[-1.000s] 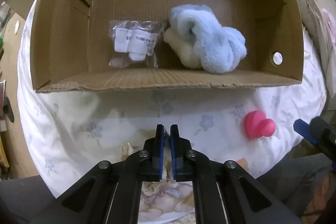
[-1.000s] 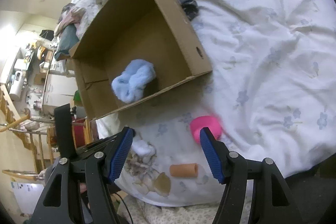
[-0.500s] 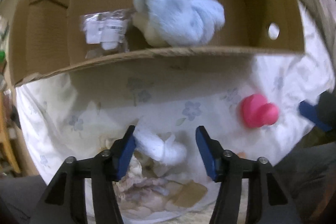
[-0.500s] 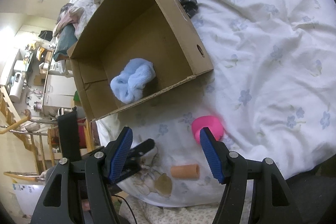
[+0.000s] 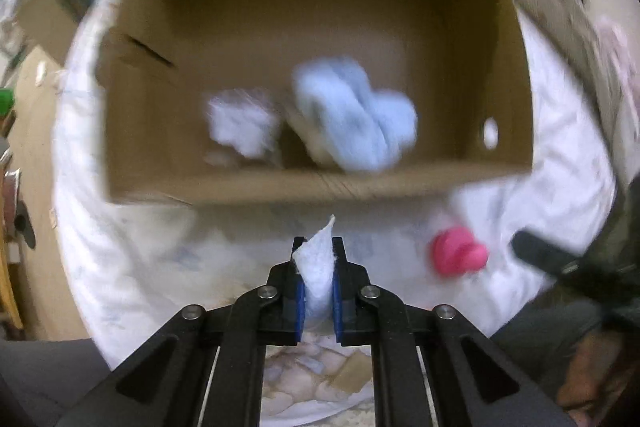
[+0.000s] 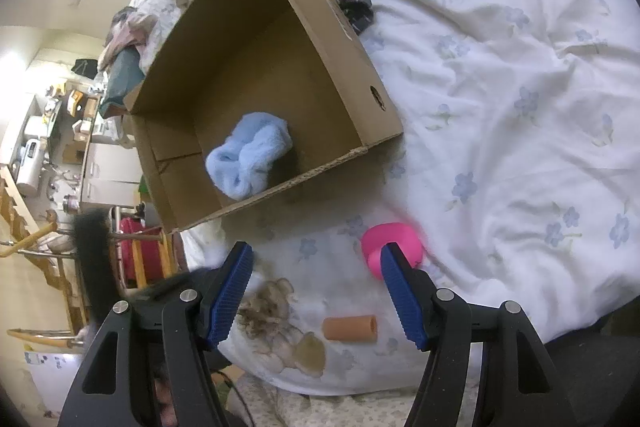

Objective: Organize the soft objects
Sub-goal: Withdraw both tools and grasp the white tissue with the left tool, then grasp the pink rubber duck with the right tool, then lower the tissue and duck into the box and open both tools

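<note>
My left gripper [image 5: 318, 247] is shut on a white soft cloth [image 5: 318, 275] and holds it above the bed, in front of the open cardboard box [image 5: 320, 187]. Inside the box lie a fluffy light-blue soft item [image 5: 356, 119] and a clear packet with white contents [image 5: 240, 127]. The box [image 6: 352, 39] and the blue item [image 6: 248, 155] also show in the right wrist view. My right gripper [image 6: 316, 259] is open and empty above the bed edge. A pink soft object [image 6: 390, 243] lies by its right finger. An orange foam tube [image 6: 350, 327] lies below it.
The white floral bedspread [image 6: 520, 87] stretches right of the box. A dark garment [image 6: 356, 3] lies behind the box. Clothes are piled at the far end. Furniture and a wooden rail [image 6: 24, 247] stand beyond the bed's left edge. The pink object [image 5: 458, 255] shows in the left view.
My left gripper opened around the white cloth on the bed, then shut on it and lifted it toward the box. The right gripper stayed open and barely moved.
</note>
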A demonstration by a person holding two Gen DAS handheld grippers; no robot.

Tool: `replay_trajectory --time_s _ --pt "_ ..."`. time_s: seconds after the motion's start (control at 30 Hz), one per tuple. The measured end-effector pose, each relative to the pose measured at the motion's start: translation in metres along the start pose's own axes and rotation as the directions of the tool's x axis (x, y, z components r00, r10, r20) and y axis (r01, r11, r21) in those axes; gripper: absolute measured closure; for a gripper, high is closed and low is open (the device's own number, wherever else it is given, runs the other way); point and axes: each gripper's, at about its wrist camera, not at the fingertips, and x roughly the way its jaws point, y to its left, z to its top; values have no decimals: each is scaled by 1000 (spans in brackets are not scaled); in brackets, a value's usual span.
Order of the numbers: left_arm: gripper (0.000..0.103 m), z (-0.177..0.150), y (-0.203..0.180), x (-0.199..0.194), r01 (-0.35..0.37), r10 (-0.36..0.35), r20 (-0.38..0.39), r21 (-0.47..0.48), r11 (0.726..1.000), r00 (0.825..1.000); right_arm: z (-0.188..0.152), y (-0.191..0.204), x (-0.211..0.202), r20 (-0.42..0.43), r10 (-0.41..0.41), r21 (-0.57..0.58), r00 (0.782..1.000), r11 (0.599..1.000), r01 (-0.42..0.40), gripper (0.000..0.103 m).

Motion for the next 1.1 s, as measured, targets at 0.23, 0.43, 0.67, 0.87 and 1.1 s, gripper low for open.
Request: replay_trajectory --time_s 0.23,0.43,0.67,0.87,1.1 --pt "93 -1 43 -59 23 -14 102 -81 996 995 10 7 31 -47 -131 -43 990 991 129 33" --pt "93 -10 60 -54 -3 11 106 -79 997 994 6 16 68 -101 -333 -174 937 934 313 33" --pt "93 -21 68 -27 -19 26 76 -95 995 997 -5 21 77 -97 -411 -267 907 888 374 54" --pt "93 -23 74 -25 1 8 66 -124 992 998 -14 29 69 -82 -393 -299 916 886 353 55" --pt "93 -15 70 -55 20 -5 134 -113 993 991 -23 75 23 -53 -218 -348 974 919 187 55"
